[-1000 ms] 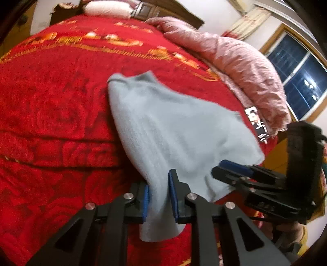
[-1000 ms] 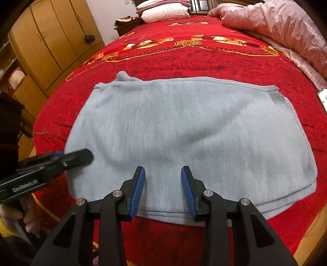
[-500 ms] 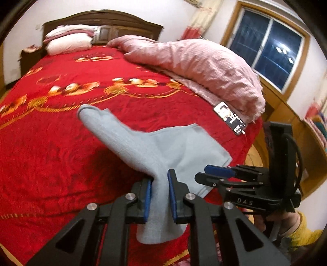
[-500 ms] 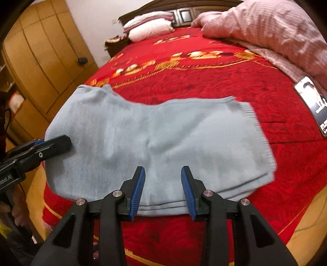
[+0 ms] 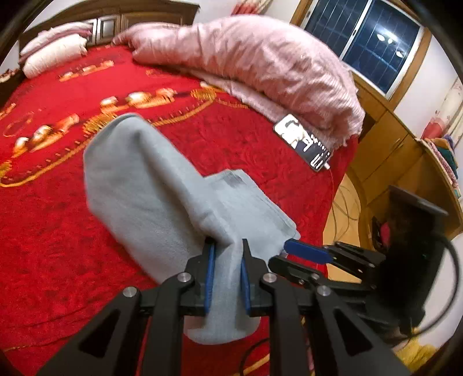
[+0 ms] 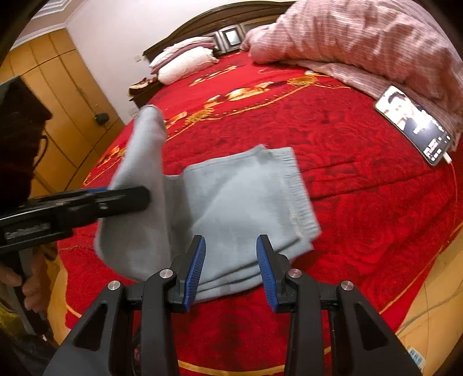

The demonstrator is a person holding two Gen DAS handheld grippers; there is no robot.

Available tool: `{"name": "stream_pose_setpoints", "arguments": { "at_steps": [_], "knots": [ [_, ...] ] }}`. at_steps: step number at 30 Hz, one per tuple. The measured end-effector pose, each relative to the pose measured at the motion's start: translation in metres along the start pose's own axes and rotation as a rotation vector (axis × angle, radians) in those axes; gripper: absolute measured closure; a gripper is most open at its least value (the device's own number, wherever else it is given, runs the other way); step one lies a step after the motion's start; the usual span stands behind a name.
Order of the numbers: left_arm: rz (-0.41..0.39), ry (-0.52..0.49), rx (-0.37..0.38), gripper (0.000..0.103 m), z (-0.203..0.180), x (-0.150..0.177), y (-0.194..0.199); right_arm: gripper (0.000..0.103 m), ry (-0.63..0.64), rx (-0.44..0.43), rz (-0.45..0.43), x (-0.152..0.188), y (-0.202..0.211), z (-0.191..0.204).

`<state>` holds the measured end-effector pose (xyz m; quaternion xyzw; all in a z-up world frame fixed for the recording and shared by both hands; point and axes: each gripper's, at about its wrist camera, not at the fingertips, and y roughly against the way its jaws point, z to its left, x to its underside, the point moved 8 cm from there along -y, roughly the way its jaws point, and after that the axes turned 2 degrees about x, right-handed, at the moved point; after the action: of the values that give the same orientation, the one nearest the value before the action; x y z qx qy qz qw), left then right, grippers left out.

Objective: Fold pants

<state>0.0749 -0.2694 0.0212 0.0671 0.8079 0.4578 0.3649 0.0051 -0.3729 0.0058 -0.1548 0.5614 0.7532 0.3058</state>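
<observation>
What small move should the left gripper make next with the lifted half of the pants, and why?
Probably carry it on toward the waistband side and lower it. The left gripper is shut on the pants, one half raised over the flat half on the red bedspread. The right gripper is open, holding nothing.

I am working in a home bedroom: red-covered bed (image 6: 347, 179), pillows (image 6: 185, 65), wooden headboard (image 6: 202, 26), wardrobe (image 6: 58, 84).

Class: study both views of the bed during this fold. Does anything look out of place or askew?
One thing: a lit smartphone lies on the red bedspread beside the pink quilt, near the bed's edge. The grey knit pants are just mid-fold, one end raised by the left gripper.
</observation>
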Motion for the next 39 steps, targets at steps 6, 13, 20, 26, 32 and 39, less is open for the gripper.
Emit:
{"name": "stream_pose_setpoints", "arguments": {
  "at_steps": [6,13,20,26,32,39],
  "knots": [
    [0.082,0.023,0.018,0.073,-0.004,-0.001,-0.046,0.065,-0.009,0.04,-0.012,-0.002,0.004,-0.02],
    [0.02,0.042,0.038,0.044,-0.01,-0.002,-0.03,0.065,-0.022,0.048,-0.009,-0.005,0.001,-0.03],
    [-0.1,0.103,-0.054,0.031,0.022,0.005,0.01,0.065,-0.01,0.013,-0.03,-0.013,0.009,-0.019],
    [-0.087,0.246,-0.131,0.031,0.072,0.036,0.006,0.043,0.045,-0.022,-0.021,-0.027,0.006,0.003],
    [-0.075,0.314,-0.118,0.031,0.092,0.053,-0.002,0.043,0.111,-0.037,0.047,-0.038,-0.023,0.023],
    [-0.063,0.34,-0.13,0.031,0.104,0.062,-0.004,0.043,0.147,-0.019,0.11,-0.038,-0.054,0.033]
  ]
}}
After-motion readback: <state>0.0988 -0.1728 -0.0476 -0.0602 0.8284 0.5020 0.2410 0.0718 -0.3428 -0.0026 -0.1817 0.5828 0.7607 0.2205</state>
